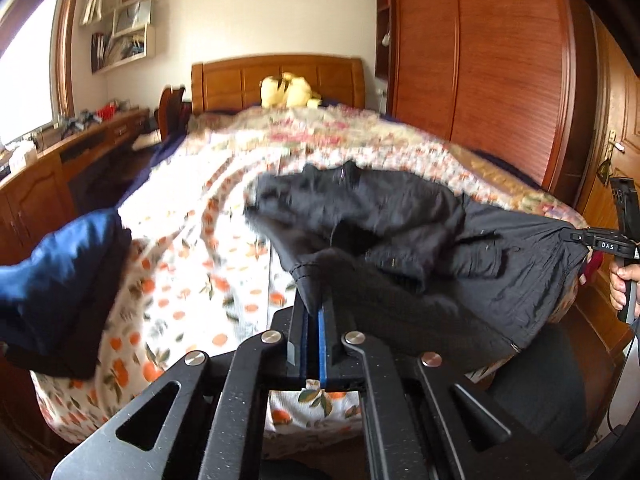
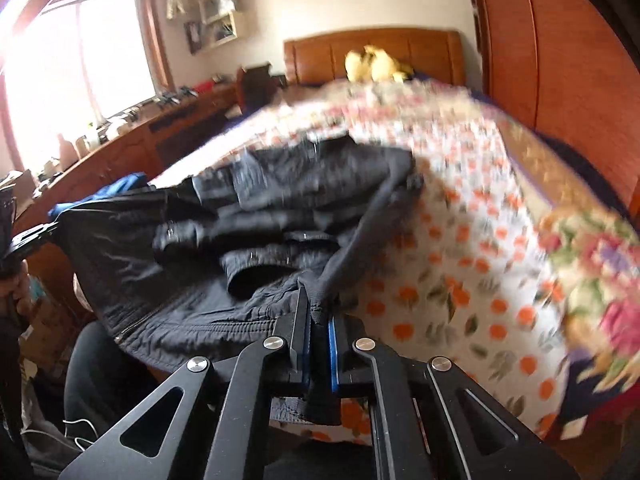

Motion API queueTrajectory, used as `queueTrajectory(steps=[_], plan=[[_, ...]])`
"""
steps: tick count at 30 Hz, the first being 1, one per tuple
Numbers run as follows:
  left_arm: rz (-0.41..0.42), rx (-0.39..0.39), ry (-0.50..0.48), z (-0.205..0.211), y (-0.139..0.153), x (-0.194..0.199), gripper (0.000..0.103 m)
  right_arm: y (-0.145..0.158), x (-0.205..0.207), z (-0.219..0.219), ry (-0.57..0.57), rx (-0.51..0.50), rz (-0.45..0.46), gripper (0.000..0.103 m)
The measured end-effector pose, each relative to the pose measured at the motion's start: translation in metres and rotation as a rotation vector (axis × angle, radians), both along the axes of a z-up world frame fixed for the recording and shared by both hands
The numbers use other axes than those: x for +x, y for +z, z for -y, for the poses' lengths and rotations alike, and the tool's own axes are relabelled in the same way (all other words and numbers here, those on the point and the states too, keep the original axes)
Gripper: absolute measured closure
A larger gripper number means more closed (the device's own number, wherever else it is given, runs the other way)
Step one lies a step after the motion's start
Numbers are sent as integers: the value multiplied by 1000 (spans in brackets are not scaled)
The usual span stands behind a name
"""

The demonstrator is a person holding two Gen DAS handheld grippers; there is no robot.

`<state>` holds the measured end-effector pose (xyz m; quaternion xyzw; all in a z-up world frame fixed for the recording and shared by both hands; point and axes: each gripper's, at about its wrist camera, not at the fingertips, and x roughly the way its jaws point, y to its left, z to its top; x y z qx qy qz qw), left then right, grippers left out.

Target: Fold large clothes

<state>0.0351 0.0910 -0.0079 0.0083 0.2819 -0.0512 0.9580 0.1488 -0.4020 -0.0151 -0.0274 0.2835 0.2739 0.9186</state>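
I see the bed (image 1: 192, 240) under its orange-print sheet, and across its near end my black jacket (image 1: 400, 216), crumpled and bunched, hem raised off the sheet. A dark blue garment (image 1: 60, 280) sits at the bed's left edge. I judge the fold barely begun: the hem is gripped, everything else is left. My left gripper (image 1: 314, 312) is clenched on one hem corner; my right gripper (image 2: 320, 316) grasps the ribbed hem. The only legible writing is "DAS" on the right gripper's body.
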Motion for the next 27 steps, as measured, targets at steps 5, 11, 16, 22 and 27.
queueTrajectory(steps=[5,11,16,22,27], plan=[[85,19,0,4,37,-19,99,46,-34,23,11,33,96,97],[203,56,3,12,77,-55,99,83,-87,50,12,24,206,97],[183,56,23,5,68,-35,99,74,-88,50,13,-22,210,97],[133,31,48,-3,30,15,99,46,-37,25,1,-78,177,97],[100,16,75,-10,9,64,99,37,19,10,-37,-82,142,97]])
